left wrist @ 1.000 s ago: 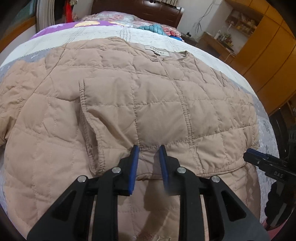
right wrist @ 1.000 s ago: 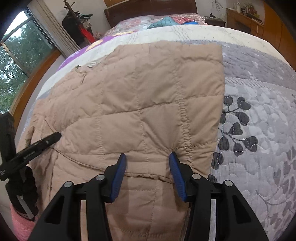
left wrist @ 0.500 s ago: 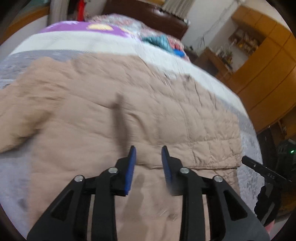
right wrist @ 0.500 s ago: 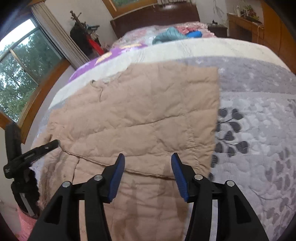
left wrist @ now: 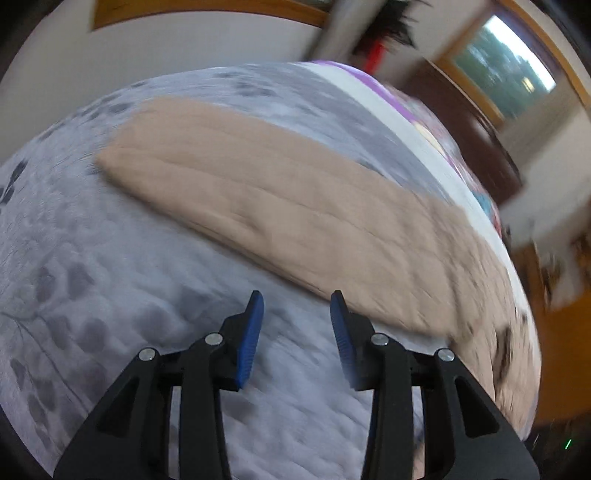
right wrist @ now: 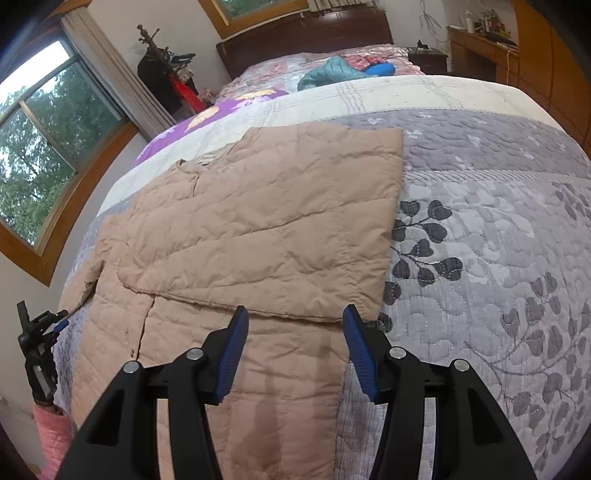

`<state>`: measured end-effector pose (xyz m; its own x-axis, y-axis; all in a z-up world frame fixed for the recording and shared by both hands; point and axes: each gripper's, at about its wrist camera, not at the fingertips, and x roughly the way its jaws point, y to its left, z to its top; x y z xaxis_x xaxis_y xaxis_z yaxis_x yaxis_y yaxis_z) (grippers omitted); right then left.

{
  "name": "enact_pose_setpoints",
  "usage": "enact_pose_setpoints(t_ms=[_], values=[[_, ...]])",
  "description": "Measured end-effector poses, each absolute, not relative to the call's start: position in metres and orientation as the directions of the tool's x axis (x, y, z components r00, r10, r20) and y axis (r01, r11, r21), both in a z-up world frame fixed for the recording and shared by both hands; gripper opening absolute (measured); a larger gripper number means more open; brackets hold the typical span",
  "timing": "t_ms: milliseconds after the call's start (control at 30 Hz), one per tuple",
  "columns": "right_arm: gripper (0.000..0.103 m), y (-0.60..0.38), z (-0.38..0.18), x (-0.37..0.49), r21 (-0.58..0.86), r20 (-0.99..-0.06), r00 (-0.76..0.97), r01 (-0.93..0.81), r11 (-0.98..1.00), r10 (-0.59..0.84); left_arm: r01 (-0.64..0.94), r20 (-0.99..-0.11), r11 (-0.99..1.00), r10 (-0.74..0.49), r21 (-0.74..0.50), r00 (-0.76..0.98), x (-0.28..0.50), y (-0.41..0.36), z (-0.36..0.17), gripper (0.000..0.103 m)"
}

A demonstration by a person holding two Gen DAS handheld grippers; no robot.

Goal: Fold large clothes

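A beige quilted jacket (right wrist: 258, 229) lies flat on the grey leaf-patterned bedspread (right wrist: 480, 240), its right side folded over the body. My right gripper (right wrist: 293, 323) hovers open just above the folded panel's near edge, with nothing between its pads. In the blurred left wrist view the jacket's long sleeve (left wrist: 266, 206) stretches across the bedspread (left wrist: 110, 295). My left gripper (left wrist: 297, 312) hangs over bare bedspread just short of the sleeve's near edge; its jaws are opening and hold nothing. The left gripper (right wrist: 40, 325) also shows at the far left of the right wrist view.
Teal and blue clothes (right wrist: 340, 70) lie near the dark wooden headboard (right wrist: 303, 33). A window (right wrist: 44, 129) and a coat stand (right wrist: 162, 62) are on the left, wooden cabinets (right wrist: 546, 51) on the right. A pink sleeve (right wrist: 51, 435) is behind the left gripper.
My left gripper swung off the jacket's body, rolled, and now faces the spread-out sleeve with wider jaws. The right gripper drew back slightly from the folded edge.
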<state>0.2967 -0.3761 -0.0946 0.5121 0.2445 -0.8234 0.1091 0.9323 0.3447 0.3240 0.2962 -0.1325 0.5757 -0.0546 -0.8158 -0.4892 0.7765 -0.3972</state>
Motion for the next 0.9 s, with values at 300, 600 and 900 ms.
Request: enact_pose_setpoints(t_ms=[300, 600, 900], values=[[0.054, -0.378, -0.103, 0.299, 0.320, -0.841, 0.496, 0.137, 0.937, 0.215, -0.521, -0.734, 0.621, -0.133, -0.585, 0.666, 0.342, 0.353, -0.157, 0.041], [0.054, -0.380, -0.110, 0.301, 0.303, -0.853, 0.483, 0.149, 0.941, 0.198, -0.549, -0.733, 0.609, -0.081, -0.572, 0.675, 0.353, 0.365, -0.166, 0.015], [0.054, -0.393, -0.113, 0.291, 0.316, -0.849, 0.489, 0.169, 0.934, 0.199, -0.499, -0.681, 0.683, 0.003, -0.534, 0.732, 0.337, 0.343, -0.122, 0.003]])
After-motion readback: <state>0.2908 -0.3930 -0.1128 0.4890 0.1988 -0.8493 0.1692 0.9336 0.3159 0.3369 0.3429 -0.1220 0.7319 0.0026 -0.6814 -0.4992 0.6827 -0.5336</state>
